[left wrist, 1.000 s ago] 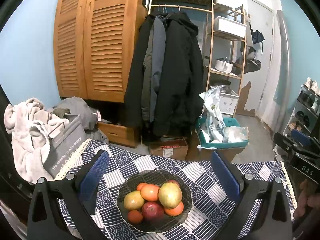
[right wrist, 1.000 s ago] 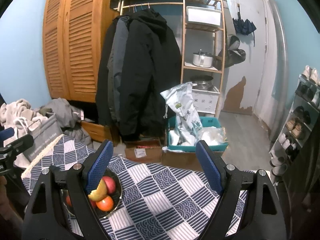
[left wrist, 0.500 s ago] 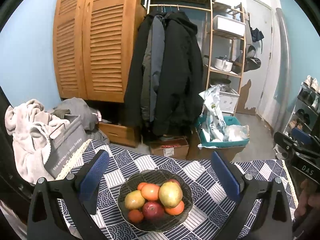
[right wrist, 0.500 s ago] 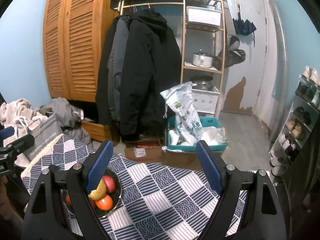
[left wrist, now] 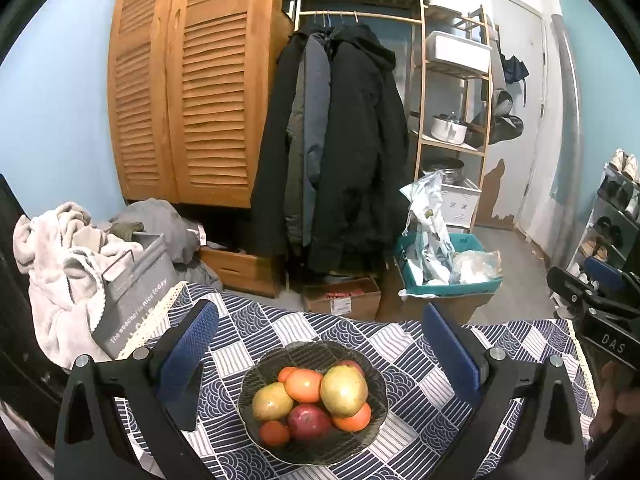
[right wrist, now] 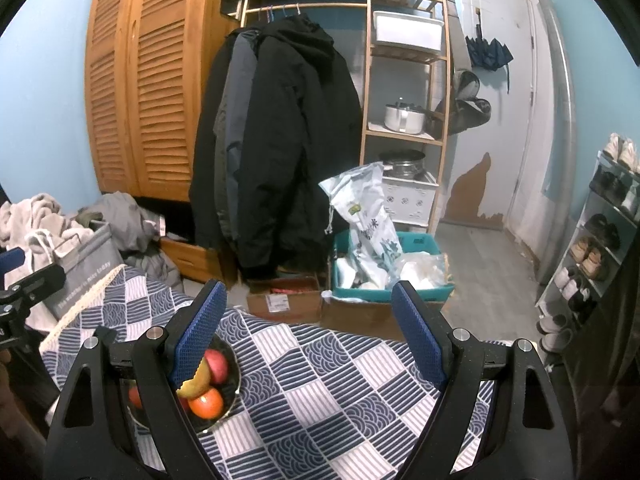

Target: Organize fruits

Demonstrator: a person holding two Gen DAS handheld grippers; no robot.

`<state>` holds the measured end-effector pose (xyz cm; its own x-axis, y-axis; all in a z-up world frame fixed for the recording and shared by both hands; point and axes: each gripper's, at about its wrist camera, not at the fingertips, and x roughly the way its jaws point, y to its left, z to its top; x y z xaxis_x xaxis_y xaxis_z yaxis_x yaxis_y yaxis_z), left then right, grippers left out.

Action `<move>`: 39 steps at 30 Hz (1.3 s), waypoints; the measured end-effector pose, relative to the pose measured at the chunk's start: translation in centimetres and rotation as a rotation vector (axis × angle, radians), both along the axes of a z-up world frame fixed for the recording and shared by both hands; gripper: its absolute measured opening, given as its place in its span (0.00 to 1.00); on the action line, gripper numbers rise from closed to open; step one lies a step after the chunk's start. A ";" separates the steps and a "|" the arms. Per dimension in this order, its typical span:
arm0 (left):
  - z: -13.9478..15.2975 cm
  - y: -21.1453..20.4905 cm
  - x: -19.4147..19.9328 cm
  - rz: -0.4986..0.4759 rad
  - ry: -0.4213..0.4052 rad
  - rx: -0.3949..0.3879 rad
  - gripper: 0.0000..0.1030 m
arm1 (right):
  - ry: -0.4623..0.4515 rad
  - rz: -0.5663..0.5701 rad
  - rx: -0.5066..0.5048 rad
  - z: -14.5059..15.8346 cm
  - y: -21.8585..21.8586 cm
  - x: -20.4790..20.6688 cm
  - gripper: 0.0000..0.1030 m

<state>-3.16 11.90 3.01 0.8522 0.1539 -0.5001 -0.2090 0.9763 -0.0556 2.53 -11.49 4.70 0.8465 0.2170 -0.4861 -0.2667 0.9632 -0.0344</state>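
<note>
Both hand-held grippers gape — round bowl (left wrist: pixel 312 400) upright.

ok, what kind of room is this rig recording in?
Most likely a lived-in home entryway or storage room. Coats hang on an open rack beside a louvered wooden wardrobe, a shoe rack lines the wall near the door, and the fruit bowl sits on a cloth-covered table.

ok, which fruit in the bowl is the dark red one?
The apple at the near side of the bowl, between two oranges. It alone is deep red; the others are orange or yellow-green.
</note>
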 end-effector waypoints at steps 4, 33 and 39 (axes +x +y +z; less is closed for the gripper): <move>0.1 0.2 0.0 0.008 -0.002 0.005 0.99 | 0.001 0.001 0.001 0.0 0.0 0.0 0.81; 0.1 -1.3 0.4 0.026 0.017 0.052 0.99 | 0.001 0.001 -0.003 0.1 0.1 0.0 0.81; 0.1 -1.4 0.4 0.023 0.018 0.051 0.99 | 0.001 0.002 -0.003 0.1 0.1 0.0 0.81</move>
<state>-2.76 10.52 3.11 0.8391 0.1997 -0.5060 -0.2324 0.9726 -0.0015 2.56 -11.36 4.84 0.8458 0.2173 -0.4873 -0.2685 0.9626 -0.0368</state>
